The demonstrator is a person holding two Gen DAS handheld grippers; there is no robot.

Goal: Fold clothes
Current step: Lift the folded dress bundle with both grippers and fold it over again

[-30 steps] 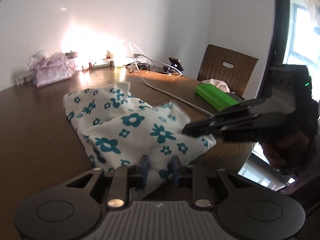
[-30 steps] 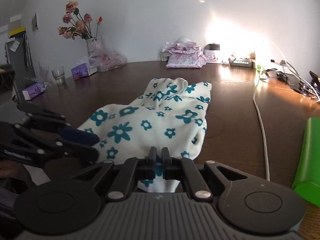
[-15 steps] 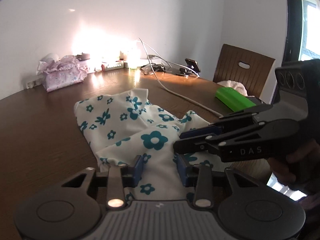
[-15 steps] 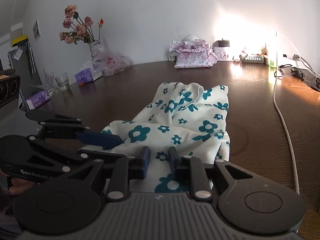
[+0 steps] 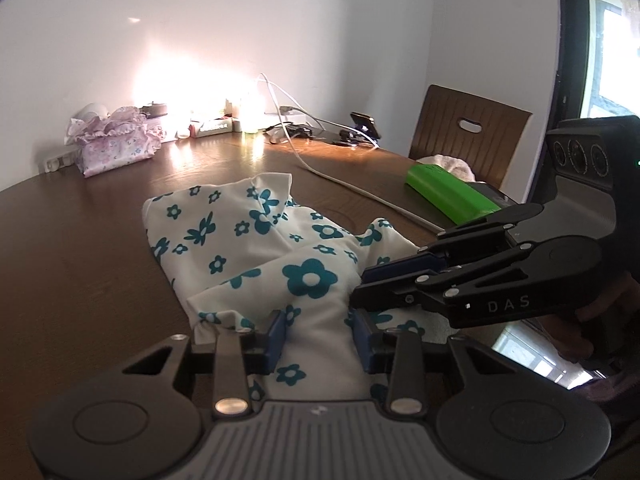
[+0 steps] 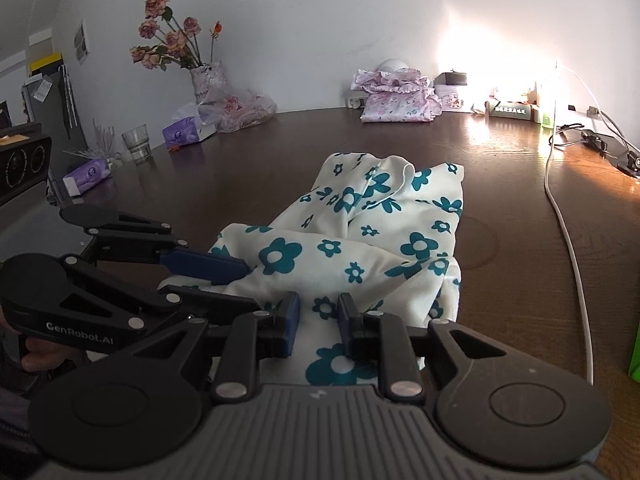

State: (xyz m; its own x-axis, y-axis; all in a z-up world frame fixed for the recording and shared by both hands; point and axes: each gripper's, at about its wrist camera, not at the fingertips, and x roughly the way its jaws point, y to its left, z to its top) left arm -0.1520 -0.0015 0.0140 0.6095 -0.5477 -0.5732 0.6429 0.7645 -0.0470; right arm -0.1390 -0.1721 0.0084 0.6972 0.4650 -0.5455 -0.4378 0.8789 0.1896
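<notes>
At the near edge of the bench (image 6: 240, 184), both the left gripper (image 5: 320, 330) and right gripper (image 6: 318, 320) are hovering with fingers parted over the floral garment (image 6: 380, 232); only the right view is showing the flower vase (image 6: 206, 80).

The left gripper (image 5: 318, 330) hangs low at the table's near edge, jaws parted with a clear gap between the blue pads (image 5: 276, 332). The right gripper (image 6: 318, 322) sits just beside it at the same edge, jaws also apart, somewhat narrower. A hand (image 5: 576, 320) grips the right gripper's handle.
</notes>
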